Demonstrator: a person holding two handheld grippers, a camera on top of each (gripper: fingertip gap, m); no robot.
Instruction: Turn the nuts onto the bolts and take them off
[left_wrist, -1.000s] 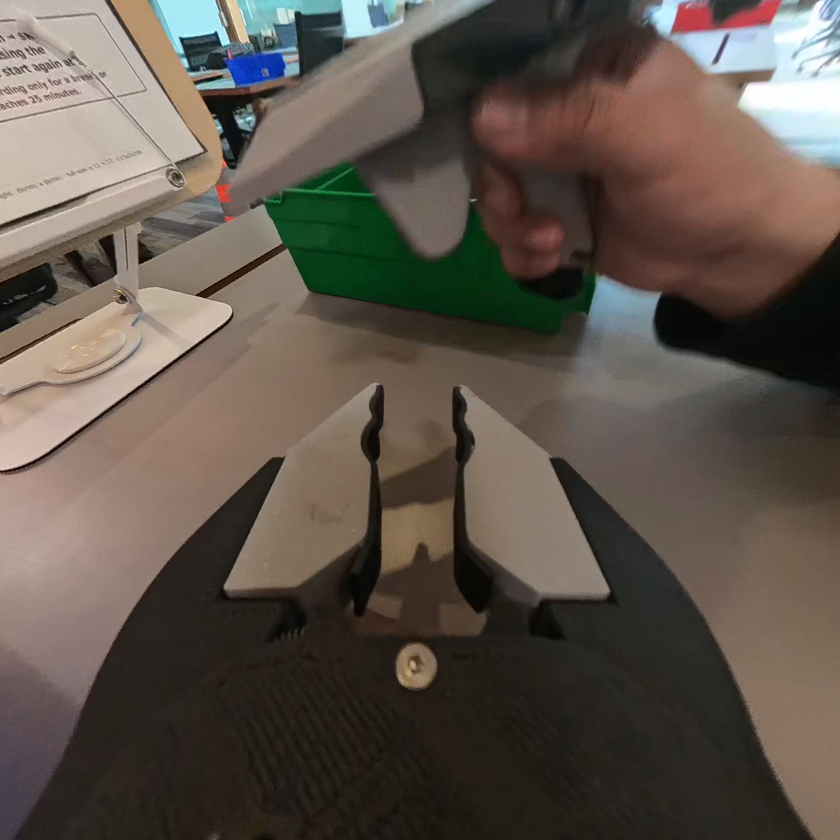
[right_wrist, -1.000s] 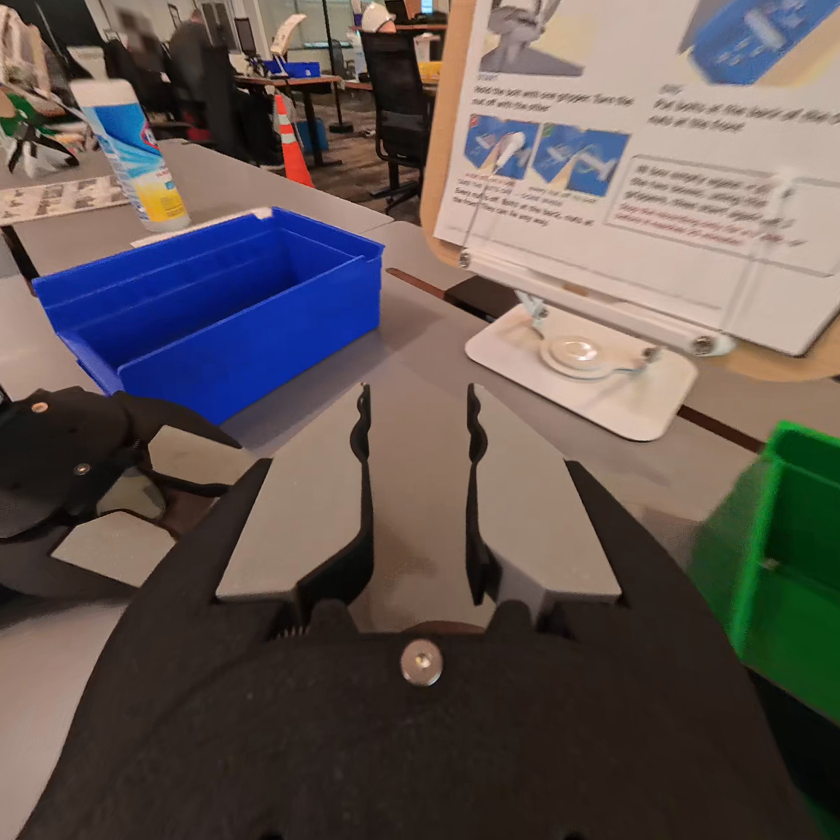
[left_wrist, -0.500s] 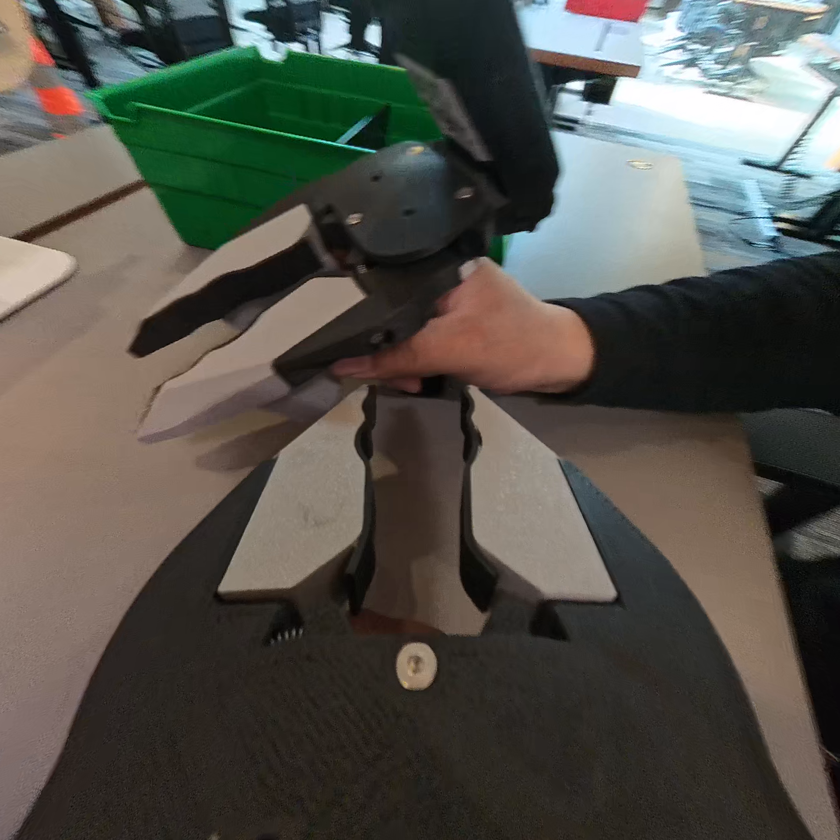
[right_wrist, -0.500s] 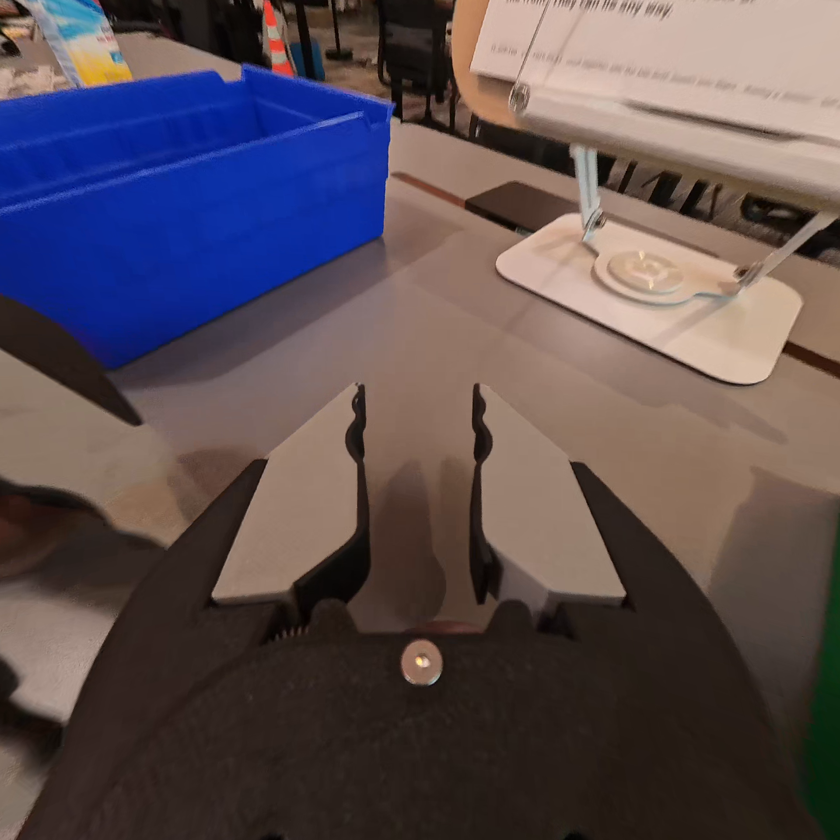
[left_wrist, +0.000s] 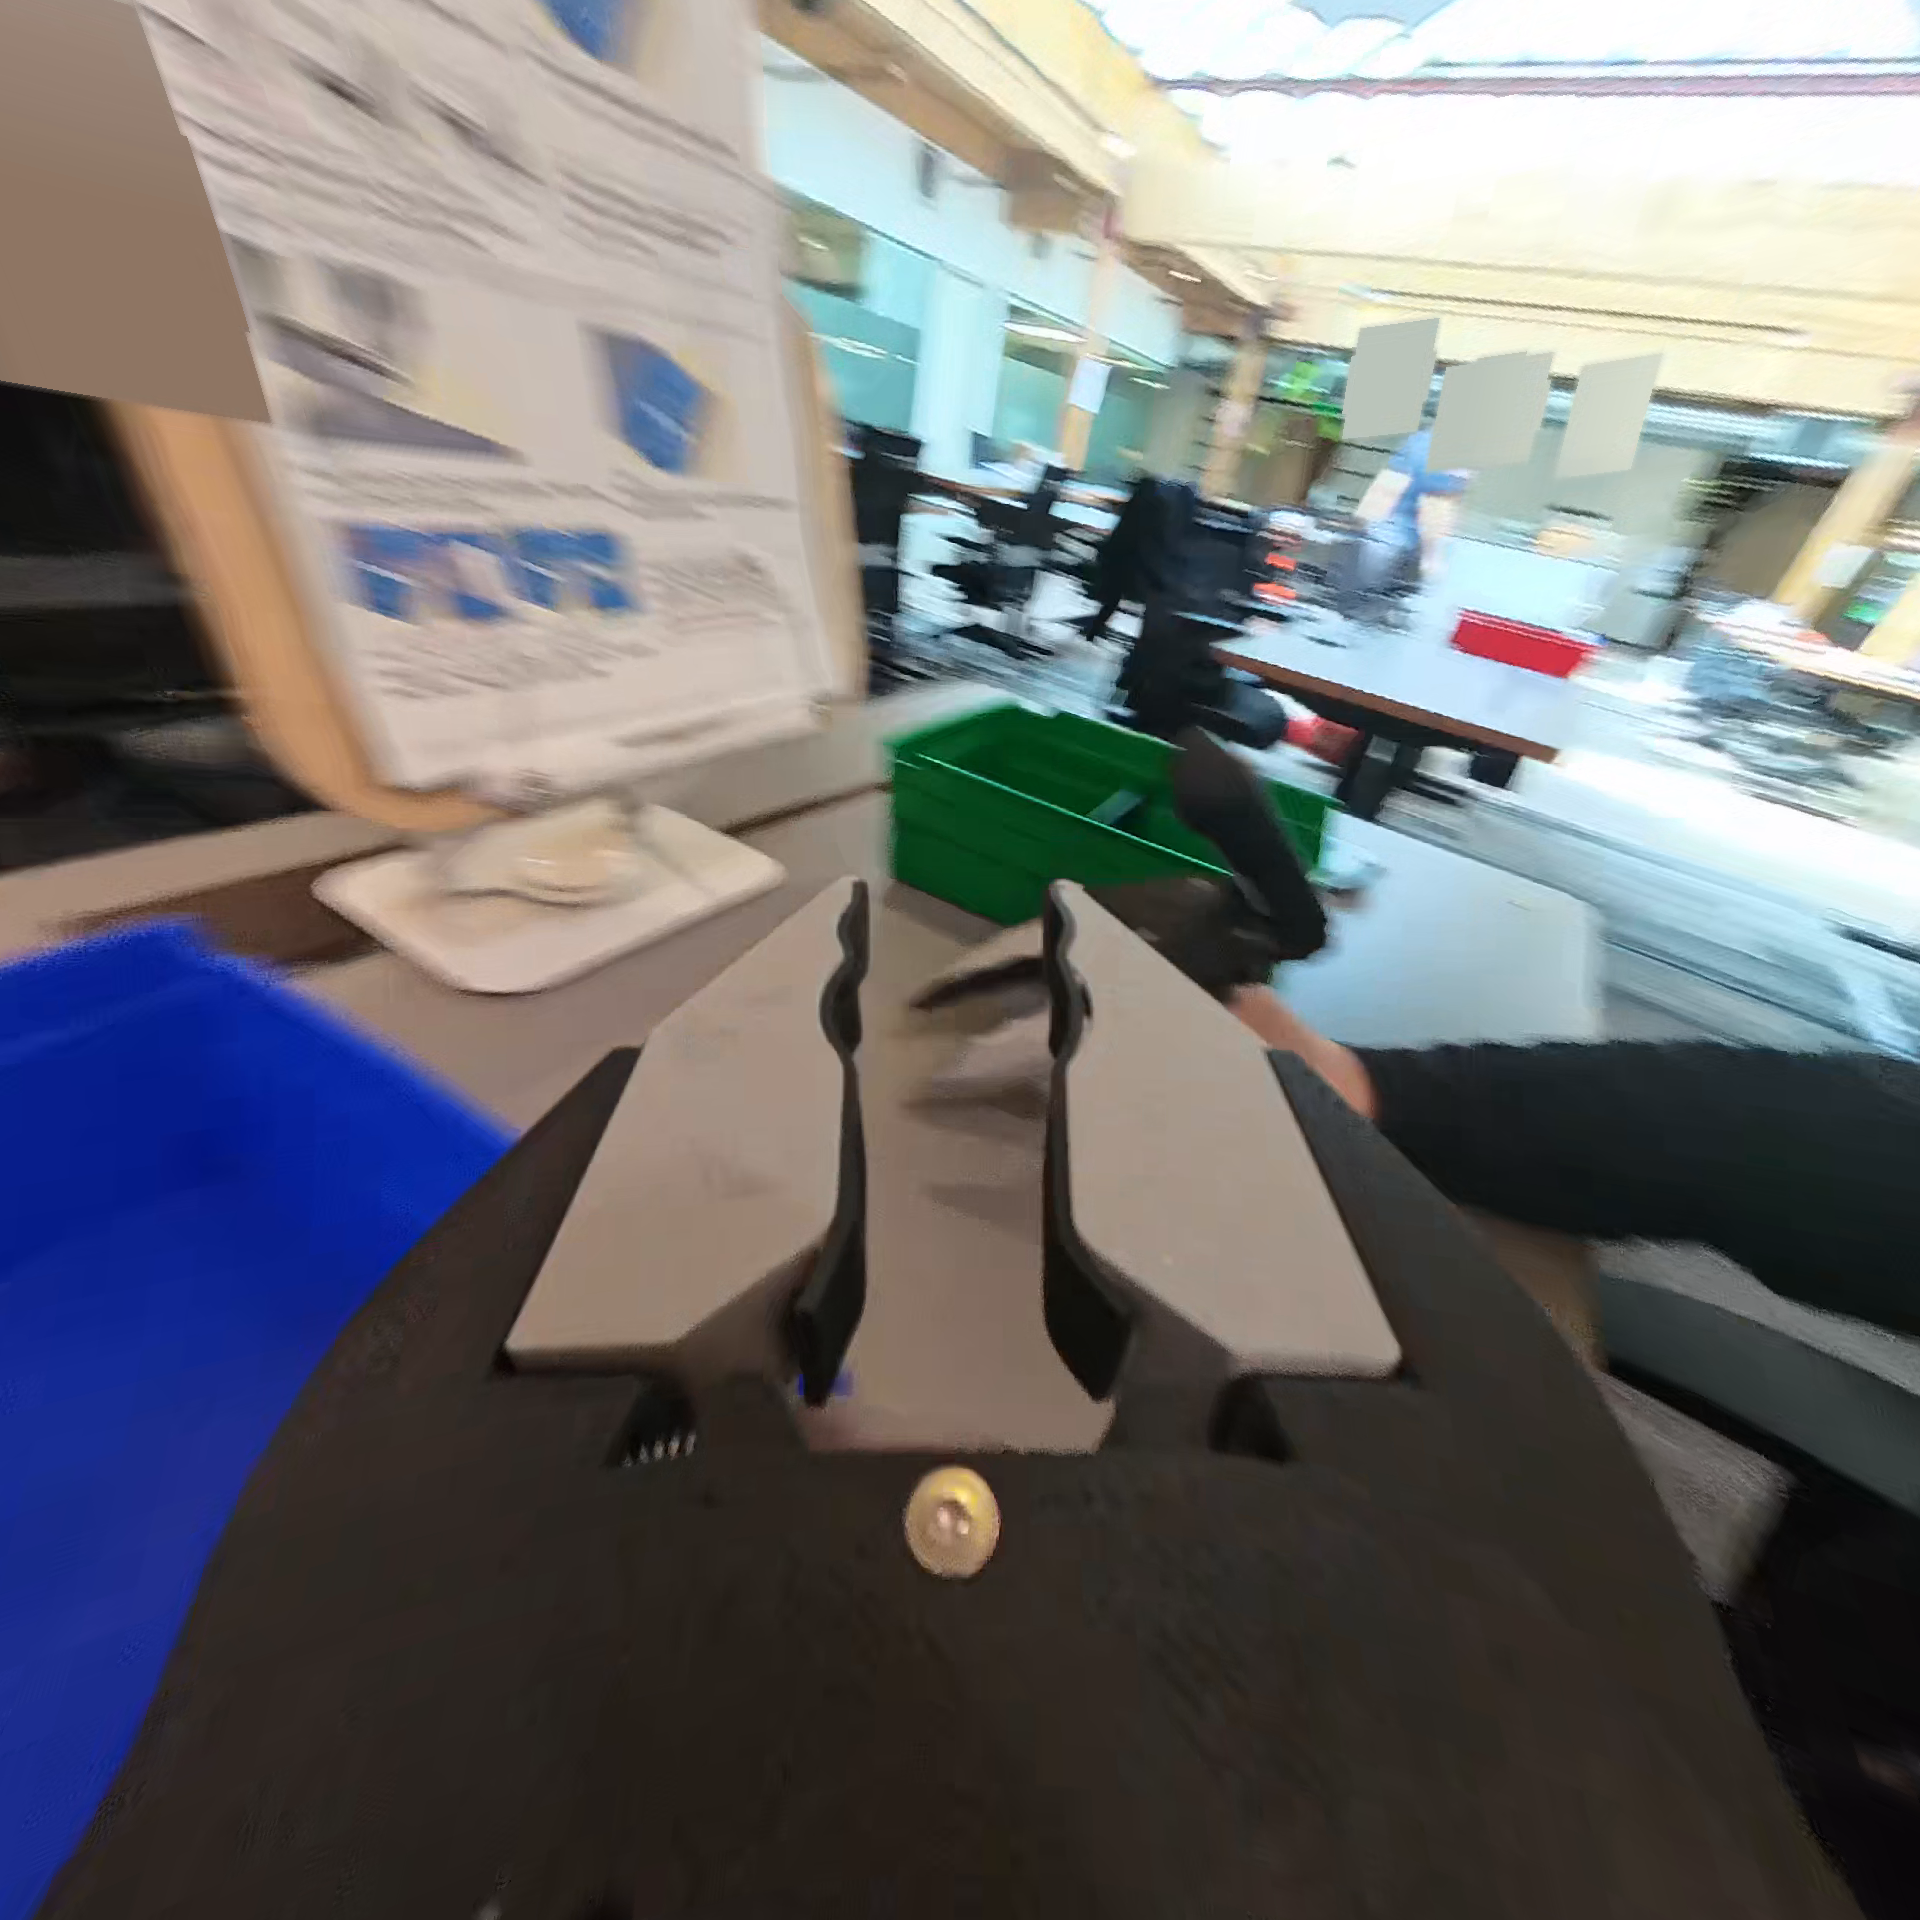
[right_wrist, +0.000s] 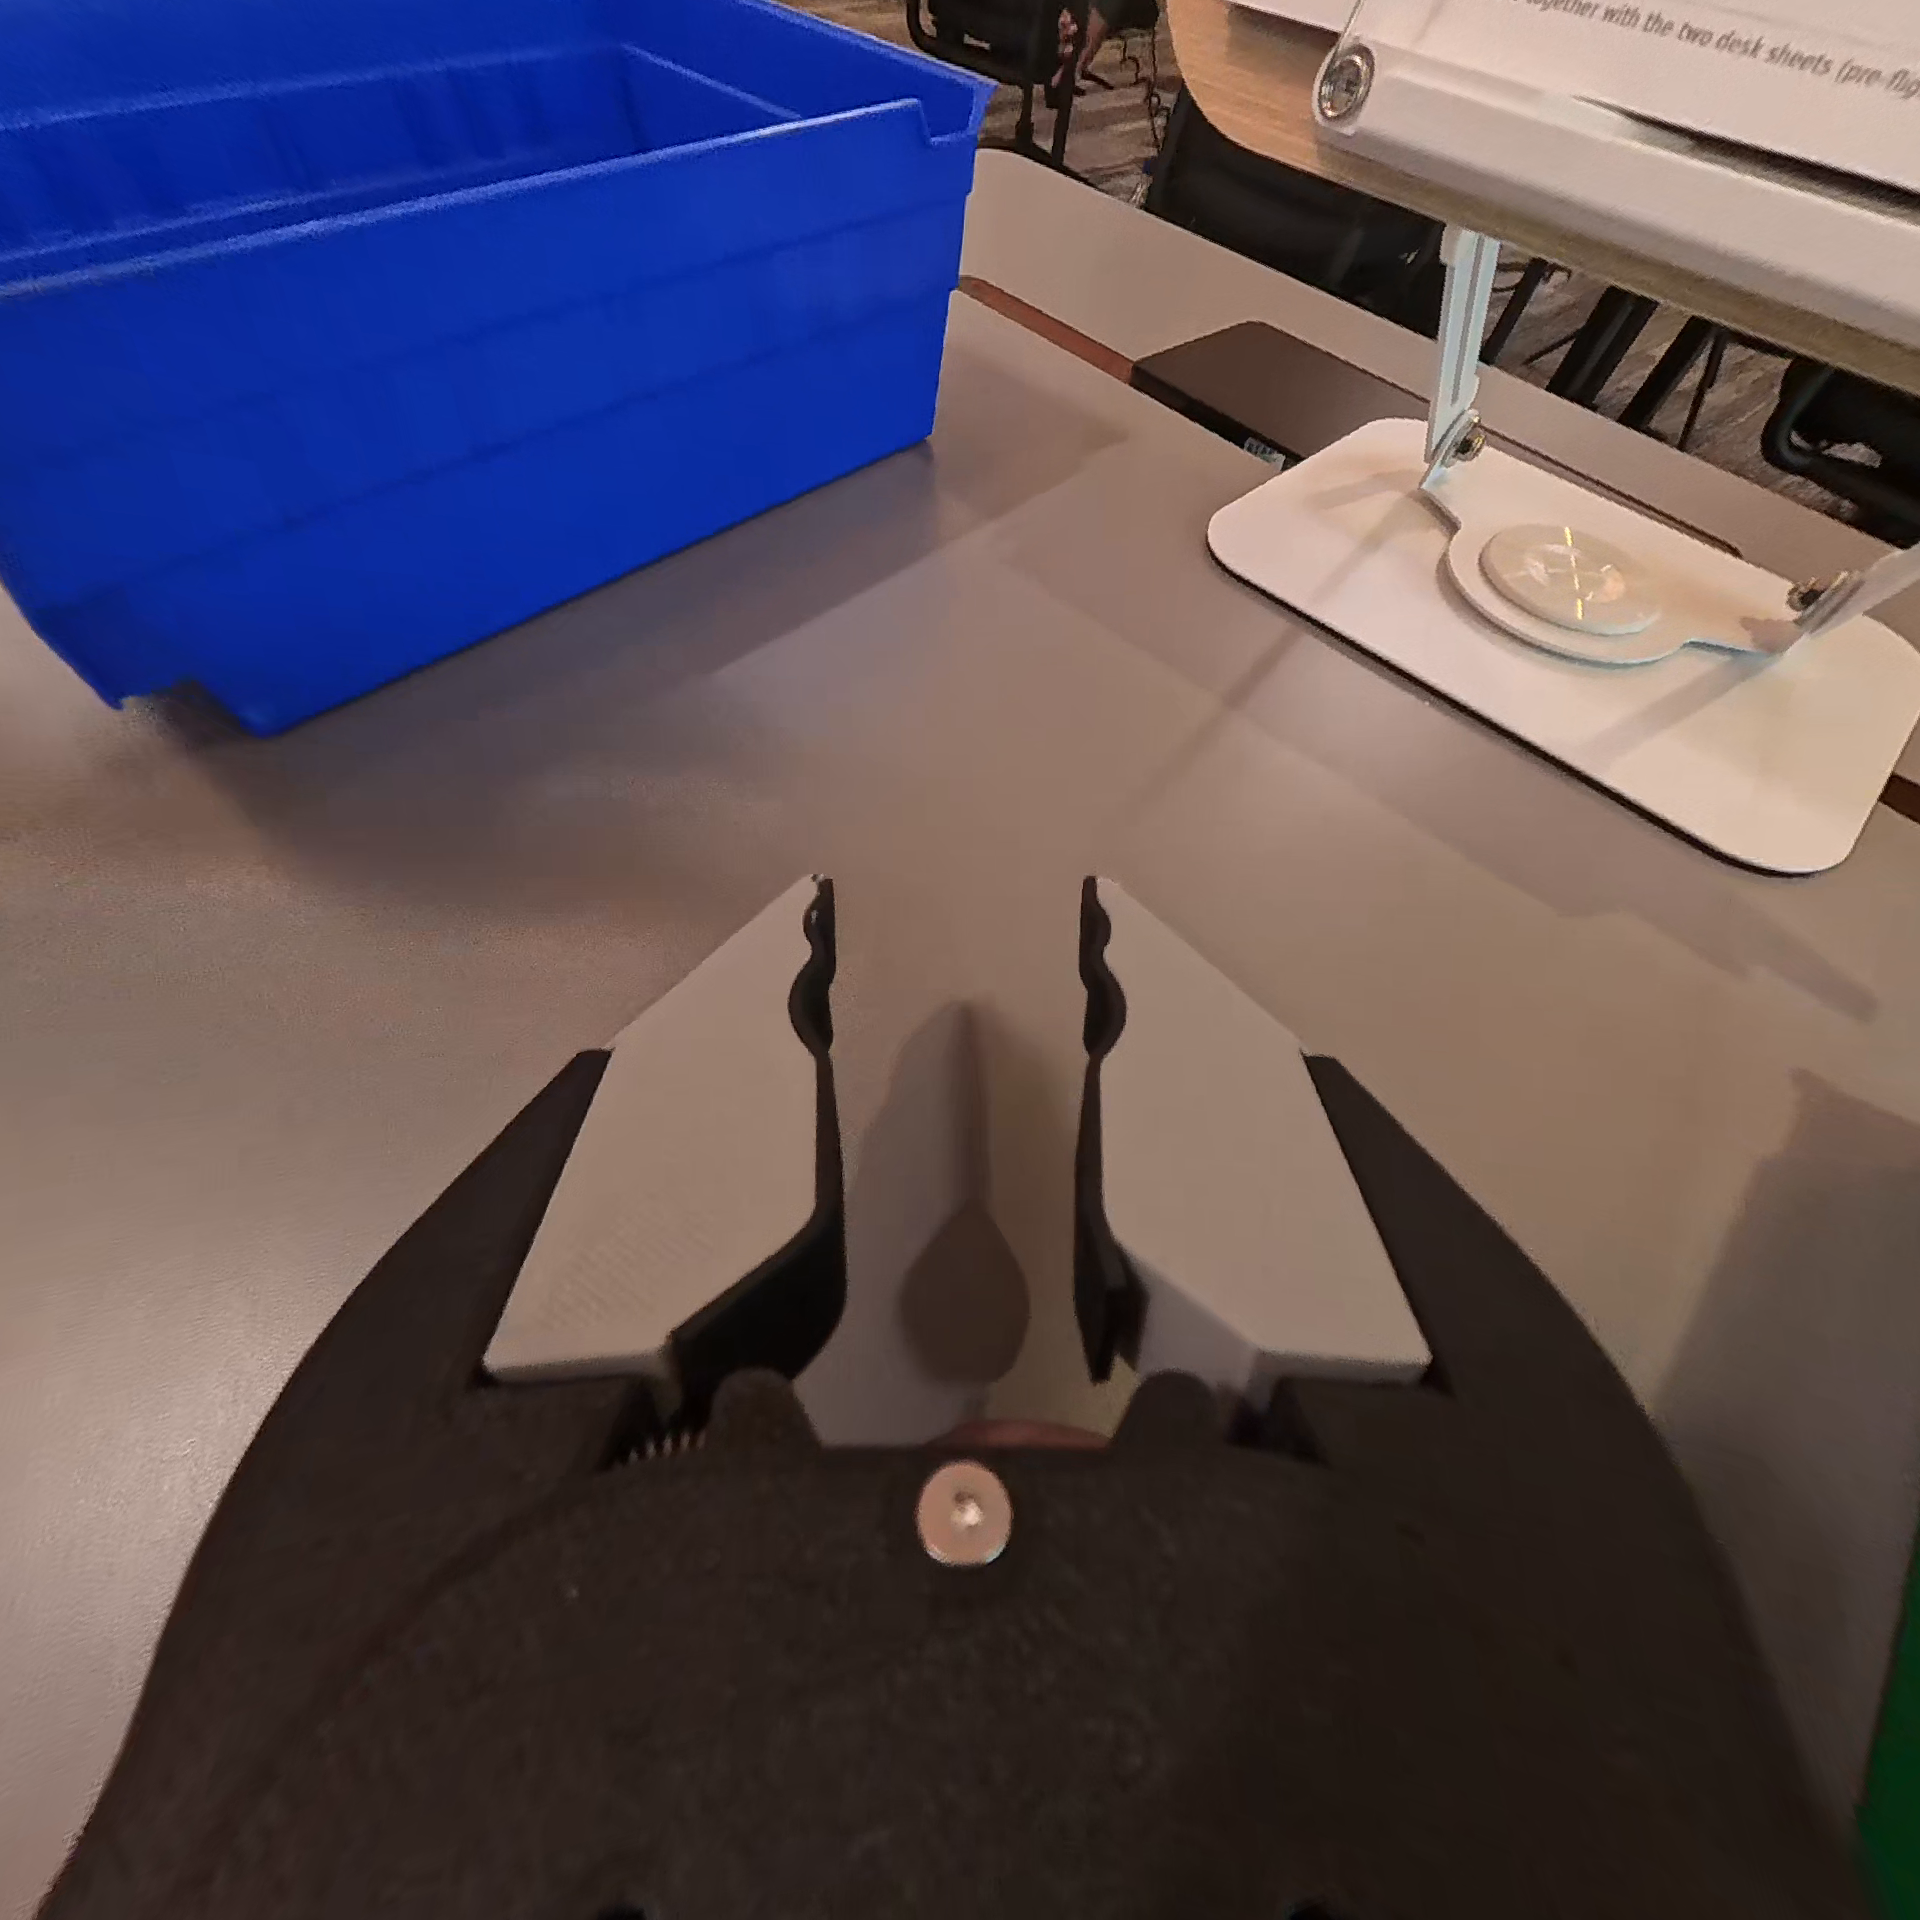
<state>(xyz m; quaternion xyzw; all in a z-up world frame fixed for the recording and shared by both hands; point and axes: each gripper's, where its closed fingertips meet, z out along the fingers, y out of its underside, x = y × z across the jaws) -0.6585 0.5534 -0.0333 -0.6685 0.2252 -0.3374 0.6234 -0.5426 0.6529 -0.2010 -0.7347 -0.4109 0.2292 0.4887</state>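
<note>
Grey table (right_wrist: 935, 675) bearing, from left to right, a blue bin (right_wrist: 468, 312), a white document stand (right_wrist: 1558, 623) and a green bin (left_wrist: 1039, 831). Left gripper (left_wrist: 951, 935) and right gripper (right_wrist: 954, 904) both have jaws parted, holding nothing. No nuts or bolts can be made out.

A grey table (right_wrist: 416, 935) stands in a bright open office; behind it are another table (left_wrist: 1392, 686), black chairs (left_wrist: 997, 540) and glass walls (left_wrist: 914, 343).
</note>
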